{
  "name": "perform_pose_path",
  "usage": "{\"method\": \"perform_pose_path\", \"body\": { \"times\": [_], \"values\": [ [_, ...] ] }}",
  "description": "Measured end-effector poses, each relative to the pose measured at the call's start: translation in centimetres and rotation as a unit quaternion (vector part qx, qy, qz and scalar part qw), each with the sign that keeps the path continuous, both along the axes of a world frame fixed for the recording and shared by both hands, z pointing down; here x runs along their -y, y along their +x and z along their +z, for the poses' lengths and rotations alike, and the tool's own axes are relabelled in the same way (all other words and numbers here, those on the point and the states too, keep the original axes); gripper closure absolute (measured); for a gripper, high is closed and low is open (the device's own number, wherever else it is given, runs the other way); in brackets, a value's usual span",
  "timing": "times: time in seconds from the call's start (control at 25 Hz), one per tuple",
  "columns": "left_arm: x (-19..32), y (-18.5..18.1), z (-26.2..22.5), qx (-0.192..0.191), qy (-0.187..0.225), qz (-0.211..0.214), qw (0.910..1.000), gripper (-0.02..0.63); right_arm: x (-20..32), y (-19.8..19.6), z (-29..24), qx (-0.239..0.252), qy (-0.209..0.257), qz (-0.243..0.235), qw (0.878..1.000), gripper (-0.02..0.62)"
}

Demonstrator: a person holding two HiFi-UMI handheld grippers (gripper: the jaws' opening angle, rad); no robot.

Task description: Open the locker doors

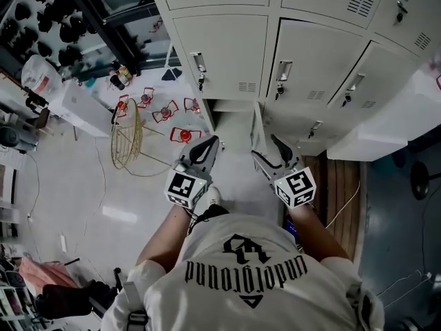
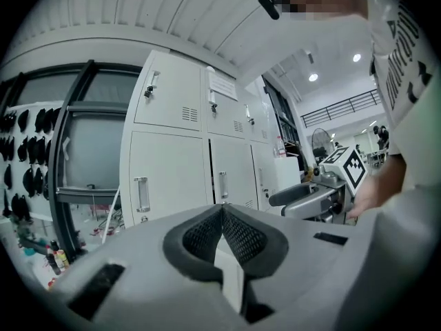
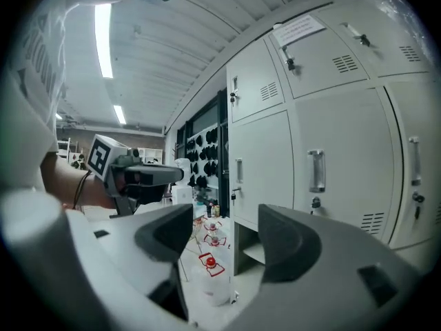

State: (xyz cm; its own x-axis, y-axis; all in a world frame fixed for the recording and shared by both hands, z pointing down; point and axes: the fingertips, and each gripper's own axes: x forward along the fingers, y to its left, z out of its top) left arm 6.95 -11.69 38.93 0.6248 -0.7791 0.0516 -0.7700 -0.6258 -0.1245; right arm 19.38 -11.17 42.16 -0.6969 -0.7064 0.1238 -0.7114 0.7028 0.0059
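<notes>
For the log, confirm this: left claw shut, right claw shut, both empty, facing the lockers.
Wrong on the right claw: the right gripper view shows it open. Left claw shut, both empty, facing the lockers.

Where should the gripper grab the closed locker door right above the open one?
Its upright bar handle near the door's left edge. Bring the open right gripper straight in from the front, one jaw each side: the handle stands out from the flat door.

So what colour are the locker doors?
Off-white locker doors, clearest in the head view.
</notes>
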Motion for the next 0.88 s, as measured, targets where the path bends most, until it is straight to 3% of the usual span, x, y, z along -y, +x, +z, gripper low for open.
{"method": "perform_pose_path", "body": {
  "times": [0.48, 0.88],
  "values": [
    [1.7, -2.5, -1.6, 0.001, 0.01, -0.009, 0.9999, 0.598, 1.6, -3.7, -2.2, 0.014, 0.015, -0.022, 1.0, 0.308],
    [6.0, -9.4, -3.8, -0.009, 0.026, 0.014, 0.9995, 0.598, 5.9, -12.0, -4.5, 0.012, 0.028, -0.016, 0.999, 0.314]
  ]
}}
